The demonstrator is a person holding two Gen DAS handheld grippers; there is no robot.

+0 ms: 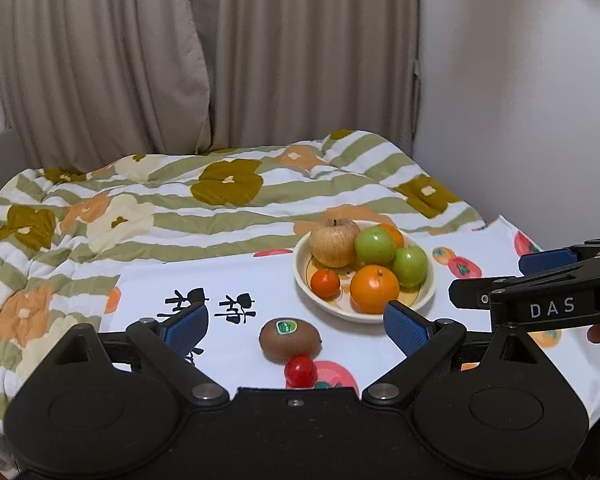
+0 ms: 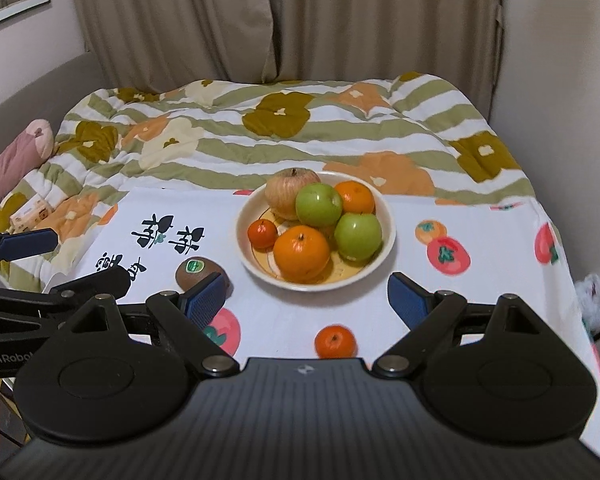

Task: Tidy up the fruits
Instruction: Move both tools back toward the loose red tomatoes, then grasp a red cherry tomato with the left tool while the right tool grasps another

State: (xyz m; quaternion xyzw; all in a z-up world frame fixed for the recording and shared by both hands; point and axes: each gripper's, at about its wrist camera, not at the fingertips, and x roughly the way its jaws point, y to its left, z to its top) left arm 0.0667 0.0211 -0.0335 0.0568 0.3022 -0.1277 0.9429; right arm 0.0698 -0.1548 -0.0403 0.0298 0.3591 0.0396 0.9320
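Observation:
A cream bowl (image 1: 422,303) (image 2: 384,216) on the white cloth holds a brownish apple (image 1: 334,242), two green apples (image 1: 375,246), oranges (image 1: 374,289) and a small tangerine (image 1: 325,282). A kiwi (image 1: 290,339) (image 2: 198,272) with a green sticker and a small red fruit (image 1: 300,371) lie between my open left gripper's (image 1: 296,322) fingers. A loose tangerine (image 2: 335,342) lies between my open right gripper's (image 2: 306,294) fingers, close to its body. Both grippers are empty. The right gripper shows at the right edge of the left wrist view (image 1: 496,280).
A white cloth (image 1: 240,272) printed with fruit and black characters covers the front. A striped flowered quilt (image 2: 300,136) lies behind it. Beige curtains (image 2: 284,20) hang at the back. A pink soft thing (image 2: 18,152) lies far left.

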